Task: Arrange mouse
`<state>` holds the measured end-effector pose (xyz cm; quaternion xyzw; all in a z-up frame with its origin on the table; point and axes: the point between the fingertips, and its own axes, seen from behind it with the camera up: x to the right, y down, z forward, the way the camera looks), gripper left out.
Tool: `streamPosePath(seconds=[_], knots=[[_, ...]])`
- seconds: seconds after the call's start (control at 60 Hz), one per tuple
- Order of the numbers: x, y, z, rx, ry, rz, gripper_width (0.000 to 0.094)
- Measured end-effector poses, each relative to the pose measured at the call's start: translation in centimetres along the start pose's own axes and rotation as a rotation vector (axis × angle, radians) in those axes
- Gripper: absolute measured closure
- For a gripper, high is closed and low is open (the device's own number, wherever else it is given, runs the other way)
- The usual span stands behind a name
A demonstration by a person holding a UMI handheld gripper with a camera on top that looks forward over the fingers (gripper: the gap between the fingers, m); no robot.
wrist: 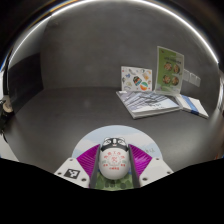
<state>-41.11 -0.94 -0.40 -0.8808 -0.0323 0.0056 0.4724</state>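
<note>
Claw (112, 172) seemingly gripping mouse (112, 165), booklets (160, 103) beyond

Dim overall, w/ a bright arc of glare curving along the top. Tabletop (70, 115) reads grey, light falling softly from above; shadows faint. Strong fisheye bend: straight lines bow near the edges. Booklets (160, 100) at mid-distance look fairly sharp, print too small to read. Mouse (113, 160) close up is pale, slightly washed out, soft.

The one camera rode on the gripper (112, 168), faced forward along its fingers across a dark table (70, 115), low and close.
</note>
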Motion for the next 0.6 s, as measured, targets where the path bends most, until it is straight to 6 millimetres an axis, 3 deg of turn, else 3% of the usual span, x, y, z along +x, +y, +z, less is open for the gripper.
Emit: streamPosePath(seconds=[0.017,0.05,0.083,0.167,0.2,0.267,0.433,0.6], knots=[[0.0,0.0,0.0,-0.002,-0.003,-0.007,0.0408],[0.0,0.0,0.1,-0.014,-0.013,-0.031,0.0381],[0.1,-0.1,-0.1,-0.021,-0.027,-0.047,0.0256],[0.6,0.0,-1.8,-0.044,-0.056,-0.04,0.0076],[0.9,-0.3,-2.8,-0.03,-0.066,-0.034,0.0115],[2.4,-0.3,-5.4,-0.021,-0.082,-0.015,0.0097],[8.3,1.8,-11.2,-0.015,-0.057,0.04,0.0095],[16.5,5.0,-13.4,-0.02,0.0,0.118,0.0094]])
